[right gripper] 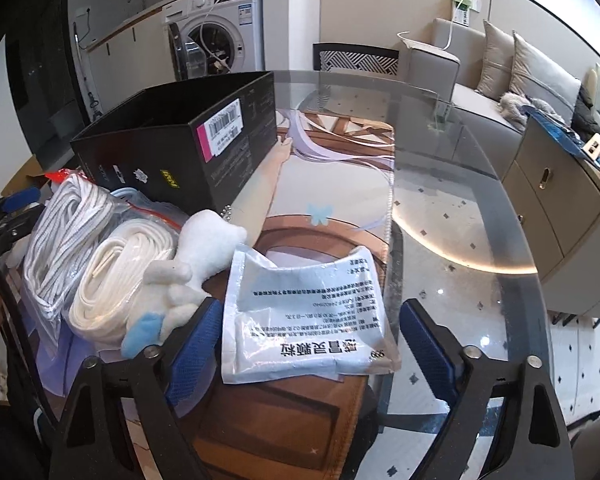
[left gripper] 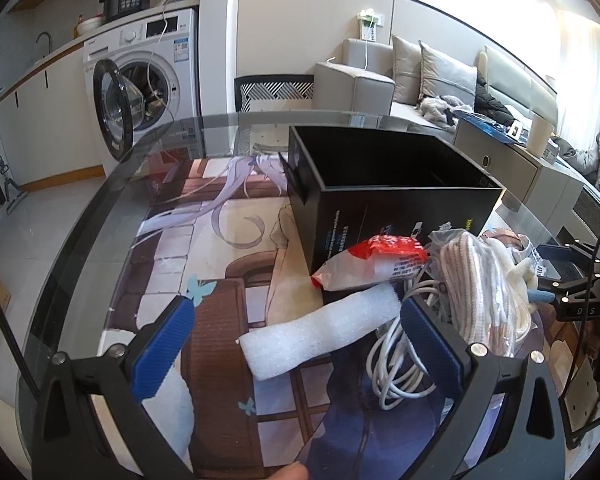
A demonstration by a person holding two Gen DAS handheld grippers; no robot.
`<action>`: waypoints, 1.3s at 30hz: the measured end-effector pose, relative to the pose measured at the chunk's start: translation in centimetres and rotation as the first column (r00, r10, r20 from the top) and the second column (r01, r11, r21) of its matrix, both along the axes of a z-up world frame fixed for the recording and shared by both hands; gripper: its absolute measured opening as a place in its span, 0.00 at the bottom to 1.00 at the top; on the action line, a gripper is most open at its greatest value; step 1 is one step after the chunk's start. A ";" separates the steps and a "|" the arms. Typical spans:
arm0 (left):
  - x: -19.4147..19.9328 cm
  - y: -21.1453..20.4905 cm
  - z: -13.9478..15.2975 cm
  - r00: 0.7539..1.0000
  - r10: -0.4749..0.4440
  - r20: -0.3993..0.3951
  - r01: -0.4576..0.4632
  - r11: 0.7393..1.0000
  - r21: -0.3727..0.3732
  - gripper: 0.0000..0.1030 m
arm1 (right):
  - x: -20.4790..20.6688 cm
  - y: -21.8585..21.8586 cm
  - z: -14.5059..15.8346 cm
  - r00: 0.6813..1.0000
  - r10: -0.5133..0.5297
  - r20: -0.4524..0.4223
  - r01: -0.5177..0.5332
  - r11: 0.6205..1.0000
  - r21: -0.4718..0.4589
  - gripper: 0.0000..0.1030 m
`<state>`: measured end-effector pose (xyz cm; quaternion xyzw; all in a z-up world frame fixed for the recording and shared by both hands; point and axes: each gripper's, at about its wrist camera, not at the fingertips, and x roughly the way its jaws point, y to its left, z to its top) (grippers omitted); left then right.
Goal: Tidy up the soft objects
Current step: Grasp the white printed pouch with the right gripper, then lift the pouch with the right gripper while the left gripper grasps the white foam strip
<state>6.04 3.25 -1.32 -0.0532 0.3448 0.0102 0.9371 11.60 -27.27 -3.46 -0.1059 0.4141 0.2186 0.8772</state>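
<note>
The left claw (left gripper: 296, 322) is hovering with its blue fingers wide apart around the near end of a white foam roll (left gripper: 324, 330), which is lying on the printed mat (left gripper: 220, 264) of the glass table (left gripper: 80, 216); nothing is clamped yet. Just beyond the roll, a red-and-white packet (left gripper: 370, 266) is leaning against the front of the open black box (left gripper: 392, 184), and a coiled white cable (left gripper: 396, 364) is lying beside the right finger. Bagged coils of white rope (right gripper: 80, 252) and a white plush toy (right gripper: 188, 276) are sitting piled to the right of the cable, close to the box.

The right claw (right gripper: 312, 338) is also standing open and empty, its fingers framing a flat white sachet with printed text (right gripper: 304, 320) that is lying on the mat, touching the plush toy's side.

Judging by the layout, the sorting is only beginning: the box interior looks empty as far as the views are showing, and every soft item is sitting outside it. The step in hand appears to be picking up the foam roll. The next move is calling for the left claw to close gently on the roll, since foam will be compressing easily, then lift it clear of the packet and carry it over the box rim.
</note>
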 end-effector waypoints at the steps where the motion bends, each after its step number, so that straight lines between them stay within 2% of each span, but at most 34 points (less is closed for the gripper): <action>1: 0.1 0.1 0.0 1.000 0.002 -0.006 -0.002 1.000 -0.004 1.00 | 0.1 0.0 0.0 1.000 0.010 -0.007 -0.009 1.000 0.014 0.78; 3: 0.2 0.3 -0.2 1.000 0.005 -0.015 -0.006 1.000 -0.014 1.00 | 0.2 0.1 0.0 1.000 0.011 0.002 -0.011 1.000 0.015 0.75; 6: 0.2 0.4 -0.3 1.000 0.006 -0.023 -0.007 1.000 -0.020 1.00 | -0.2 -0.1 0.2 1.000 0.015 0.023 -0.015 1.000 0.015 0.65; 10: 0.2 0.3 -0.3 1.000 0.002 -0.024 -0.002 1.000 -0.021 1.00 | -0.8 0.0 0.5 0.999 0.039 0.035 -0.040 0.999 0.022 0.58; 24: 0.4 0.7 -0.5 0.998 0.010 -0.055 -0.012 1.000 -0.027 1.00 | -1.6 -1.5 1.8 0.995 -0.018 0.096 0.010 0.997 0.080 0.58; 32: 1.3 1.2 -1.2 0.994 0.019 -0.104 -0.029 0.995 -0.092 1.00 | -1.9 -2.3 3.0 0.989 -0.043 0.141 0.028 0.994 0.103 0.58; 39: 1.3 1.7 -1.6 0.993 0.003 -0.121 -0.024 0.984 -0.178 0.97 | -2.5 -2.4 4.0 0.984 -0.043 0.175 0.022 0.992 0.125 0.58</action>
